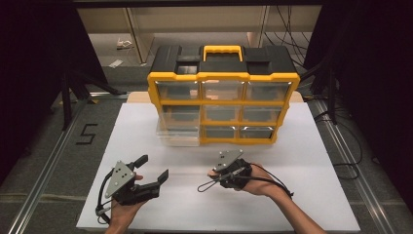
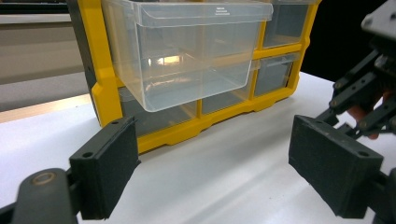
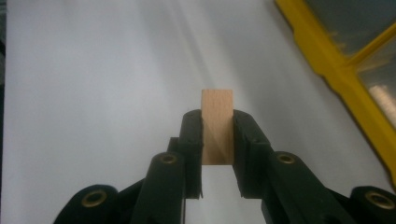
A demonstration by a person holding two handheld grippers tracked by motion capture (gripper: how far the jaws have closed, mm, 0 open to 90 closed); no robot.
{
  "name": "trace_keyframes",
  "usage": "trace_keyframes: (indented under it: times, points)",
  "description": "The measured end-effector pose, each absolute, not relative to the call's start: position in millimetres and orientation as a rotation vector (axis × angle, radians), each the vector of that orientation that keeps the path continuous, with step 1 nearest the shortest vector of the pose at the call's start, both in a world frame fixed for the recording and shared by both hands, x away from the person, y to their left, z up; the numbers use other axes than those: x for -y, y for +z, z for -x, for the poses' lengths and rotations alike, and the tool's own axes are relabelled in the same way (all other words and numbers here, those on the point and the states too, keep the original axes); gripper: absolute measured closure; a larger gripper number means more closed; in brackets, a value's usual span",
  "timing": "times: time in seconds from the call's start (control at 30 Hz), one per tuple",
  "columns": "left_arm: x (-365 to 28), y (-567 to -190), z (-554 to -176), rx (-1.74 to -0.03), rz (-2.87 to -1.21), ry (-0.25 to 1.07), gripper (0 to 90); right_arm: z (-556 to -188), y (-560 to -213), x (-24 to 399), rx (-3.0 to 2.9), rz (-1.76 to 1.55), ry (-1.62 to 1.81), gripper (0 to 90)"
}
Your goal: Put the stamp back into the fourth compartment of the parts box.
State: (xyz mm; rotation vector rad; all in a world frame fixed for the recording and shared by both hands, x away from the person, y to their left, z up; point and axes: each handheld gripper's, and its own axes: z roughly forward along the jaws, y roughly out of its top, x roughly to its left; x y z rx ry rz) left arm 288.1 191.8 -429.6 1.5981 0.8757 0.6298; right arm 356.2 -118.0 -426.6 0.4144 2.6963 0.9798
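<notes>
A small wooden block (image 3: 217,112) stands upright between the black pads of my right gripper (image 3: 217,128), which is shut on it just above the white table top. From above, that right gripper (image 1: 215,173) sits at mid-table in front of the organizer, pointing left. My left gripper (image 1: 154,167) rests open near the front left, nothing between its wide-apart pads (image 2: 109,168). It faces a clear plastic drawer (image 2: 187,51) pulled out of the yellow and black organizer (image 1: 223,92). The same drawer (image 1: 178,132) sticks out at the organizer's lower left.
The organizer stands at the back of the white board (image 1: 302,195), its other clear drawers pushed in and a yellow handle (image 1: 222,50) on top. Metal rails (image 1: 53,151) run along both sides. Cables (image 1: 350,146) lie to the right of the board.
</notes>
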Motion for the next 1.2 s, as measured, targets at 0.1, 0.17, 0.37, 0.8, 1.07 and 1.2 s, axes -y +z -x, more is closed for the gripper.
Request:
trace_keyframes:
  times: [0.1,0.17,0.37,0.8,1.07,1.2]
  points:
    - [-191.8,-429.7,-288.2,-0.876,-1.6,0.63,15.7,-356.7,-419.9,120.0,-2.661,-0.423,1.009,75.8]
    - [-191.8,-429.8,-288.3,-0.876,-1.6,0.629,15.7,-356.9,-415.6,121.1,-2.638,-0.434,1.035,75.8]
    - [-192.1,-430.0,-288.7,-0.877,-1.602,0.63,15.8,-357.4,-403.9,123.1,-2.581,-0.447,1.089,75.8]
    - [-192.2,-429.8,-288.6,-0.876,-1.6,0.632,15.8,-357.4,-387.7,124.6,-2.504,-0.451,1.164,75.8]
    - [-191.7,-429.6,-288.1,-0.875,-1.597,0.631,15.8,-357.5,-379.8,125.5,-2.466,-0.446,1.194,75.8]
    - [-192.4,-429.1,-287.7,-0.874,-1.596,0.633,15.8,-358.2,-380.3,125.4,-2.46,-0.451,1.194,75.8]
